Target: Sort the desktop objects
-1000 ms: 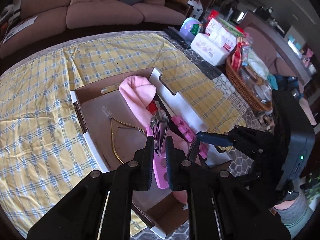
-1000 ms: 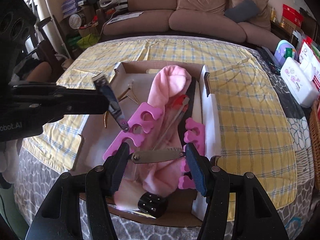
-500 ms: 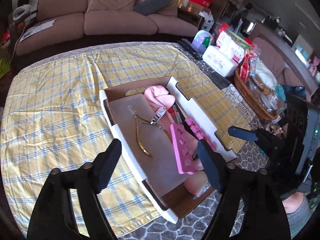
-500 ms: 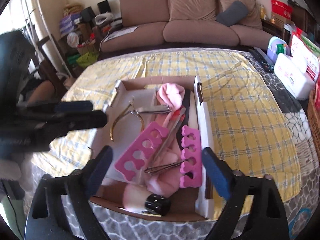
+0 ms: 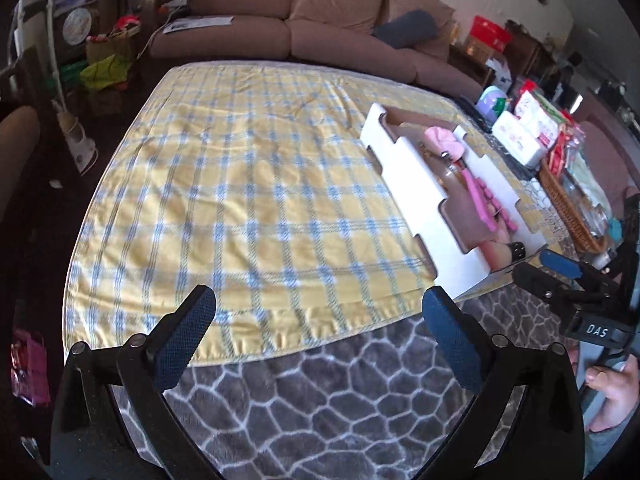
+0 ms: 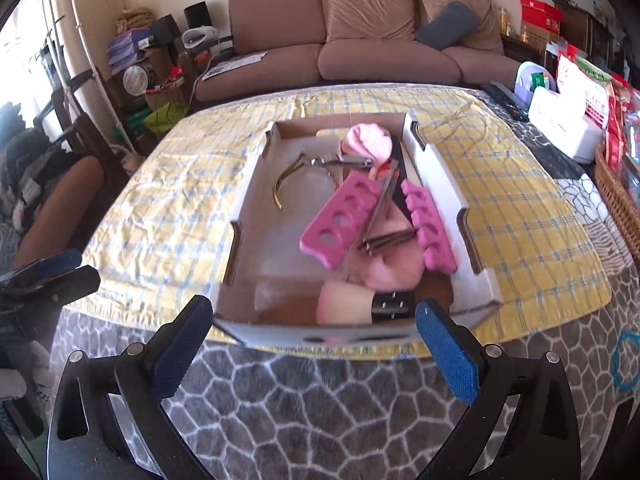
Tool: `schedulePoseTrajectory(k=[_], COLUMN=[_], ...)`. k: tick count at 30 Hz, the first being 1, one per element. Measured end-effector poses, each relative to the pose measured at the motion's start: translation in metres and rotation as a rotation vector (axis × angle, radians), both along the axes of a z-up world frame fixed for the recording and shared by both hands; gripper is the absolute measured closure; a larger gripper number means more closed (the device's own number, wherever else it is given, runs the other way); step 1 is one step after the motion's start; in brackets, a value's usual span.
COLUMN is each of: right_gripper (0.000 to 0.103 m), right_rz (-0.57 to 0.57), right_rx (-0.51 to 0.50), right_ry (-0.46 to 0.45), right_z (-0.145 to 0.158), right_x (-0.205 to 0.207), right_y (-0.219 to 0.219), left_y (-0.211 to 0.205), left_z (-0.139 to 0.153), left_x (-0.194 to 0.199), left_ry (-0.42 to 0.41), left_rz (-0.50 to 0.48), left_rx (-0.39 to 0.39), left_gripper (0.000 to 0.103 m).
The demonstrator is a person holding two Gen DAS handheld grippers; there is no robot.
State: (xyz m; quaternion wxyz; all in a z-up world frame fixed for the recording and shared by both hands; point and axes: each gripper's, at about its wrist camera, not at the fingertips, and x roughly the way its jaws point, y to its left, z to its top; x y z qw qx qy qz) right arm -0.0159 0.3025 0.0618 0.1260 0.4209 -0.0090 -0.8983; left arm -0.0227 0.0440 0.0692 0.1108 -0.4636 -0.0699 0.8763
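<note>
A shallow cardboard box [image 6: 248,184] sits on the yellow checked cloth [image 6: 168,208]. It holds two pink toe separators [image 6: 340,220], a pink sock [image 6: 366,144], gold cuticle nippers [image 6: 288,180], nail clippers [image 6: 344,159], tweezers [image 6: 388,238] and a powder brush [image 6: 360,302]. My right gripper [image 6: 312,344] is open and empty, just short of the box's near wall. My left gripper [image 5: 320,336] is open and empty over the cloth's front edge, left of the box [image 5: 416,184]. The right gripper's fingers [image 5: 560,266] show at the right of the left wrist view.
A grey pebble-pattern mat [image 6: 320,408] covers the table under the cloth. A wicker basket [image 5: 568,212], white tissue box [image 6: 564,130] and snack packs [image 6: 588,88] stand on the right. A brown sofa [image 6: 360,52] is behind; clutter and a chair are at the left.
Both grippers opened, dropping the clippers and tweezers into the box, and pulled back to the table's front edge. The left one swung left, away from the box.
</note>
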Motion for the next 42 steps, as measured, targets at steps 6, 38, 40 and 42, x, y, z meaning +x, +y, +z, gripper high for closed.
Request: schedulePoseTrajectory(k=[6,38,40,42], right_gripper=[0.0,0.0,0.0,0.0], right_rz=[-0.019,-0.049,-0.049,-0.049], right_rx=[0.042,0.144,0.144,0.144], right_ry=[-0.01,-0.051,-0.051,-0.051], right_z=[-0.027,-0.079,-0.079,-0.079], right_x=[0.01,0.009,0.009,0.009], right_y=[-0.004,-0.013,-0.013,-0.013], left_y=[-0.005,0.027,0.027,0.029], left_z=[-0.036,-0.068,-0.068,-0.068], left_x=[0.015,0.021,0.021,0.021], left_ry=[-0.058,-0.006,-0.006,-0.005], left_rz=[0.075,0.156,0.156,0.155], left_rx=[-0.024,-0.222,-0.219,-0.23], left_gripper=[0.0,0.0,0.0,0.0])
